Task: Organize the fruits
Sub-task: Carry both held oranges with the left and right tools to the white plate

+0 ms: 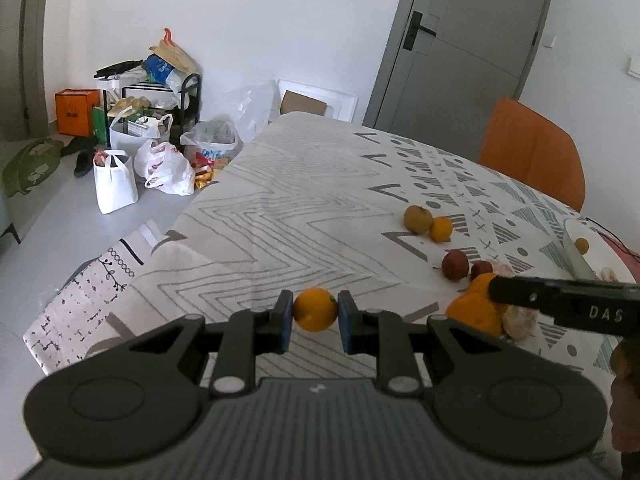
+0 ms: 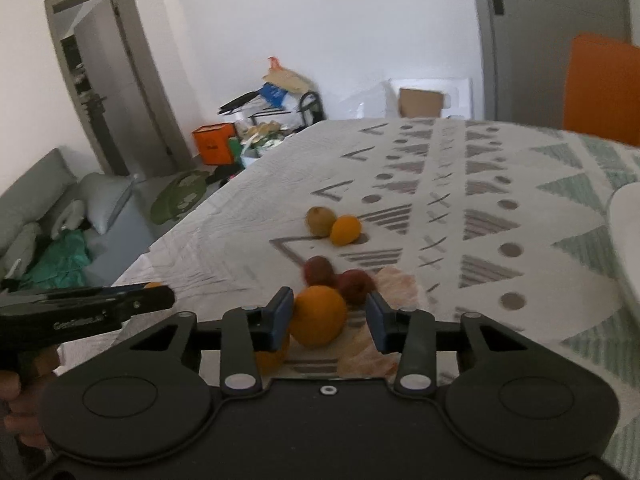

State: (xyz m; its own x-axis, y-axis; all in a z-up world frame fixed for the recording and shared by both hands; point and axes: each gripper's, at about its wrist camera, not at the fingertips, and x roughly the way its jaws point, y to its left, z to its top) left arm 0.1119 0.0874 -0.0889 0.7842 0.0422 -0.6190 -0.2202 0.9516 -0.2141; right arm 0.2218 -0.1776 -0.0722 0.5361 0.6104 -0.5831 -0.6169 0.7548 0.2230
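My left gripper is shut on a small orange and holds it above the patterned tablecloth. My right gripper is open around a larger orange that lies on the cloth; its left pad touches the fruit and the right pad stands apart. Behind that orange lie two red fruits, and farther back a brown kiwi beside a small orange fruit. The same pile shows at the right of the left wrist view. A peeled pale fruit lies under the right gripper.
A white plate or bowl sits at the right edge of the table, holding a small yellow fruit. An orange chair stands behind the table. Bags and boxes crowd the floor to the left. The left gripper shows in the right wrist view.
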